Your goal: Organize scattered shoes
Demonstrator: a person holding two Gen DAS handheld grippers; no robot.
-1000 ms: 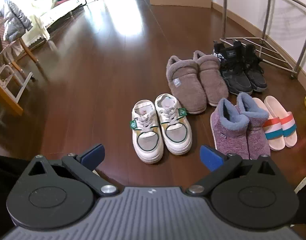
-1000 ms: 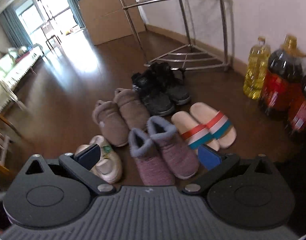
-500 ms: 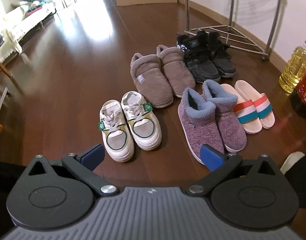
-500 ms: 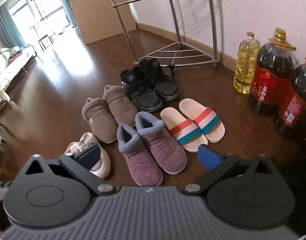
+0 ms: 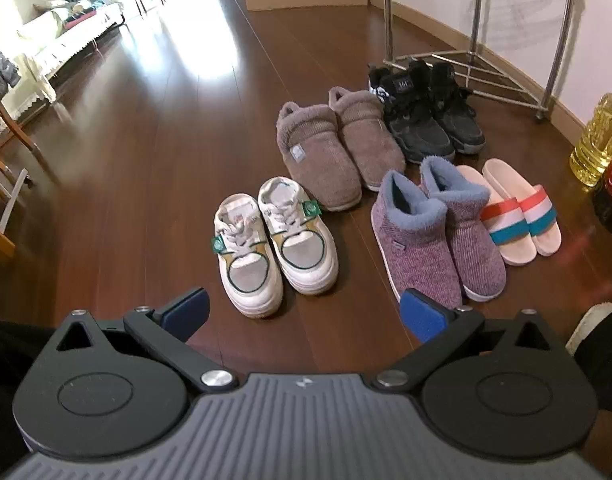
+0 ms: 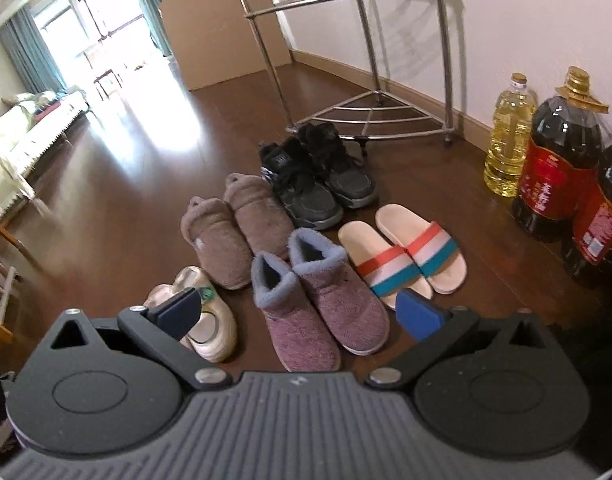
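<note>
Hovering over the floor [image 5: 146,168], both hand-held grippers, left [image 5: 304,312] and right [image 6: 298,314], are spread wide and holding nothing. Five pairs sit side by side: white sneakers [image 5: 274,244], brown slippers [image 5: 338,148], purple slippers [image 5: 438,236], black boots [image 5: 426,120], striped slides [image 5: 518,212].

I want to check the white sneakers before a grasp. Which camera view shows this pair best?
The left wrist view: both white sneakers lie in full sight, side by side, laces and green tags clear. In the right wrist view the white sneakers sit low at the left, partly hidden behind the gripper's finger.
</note>
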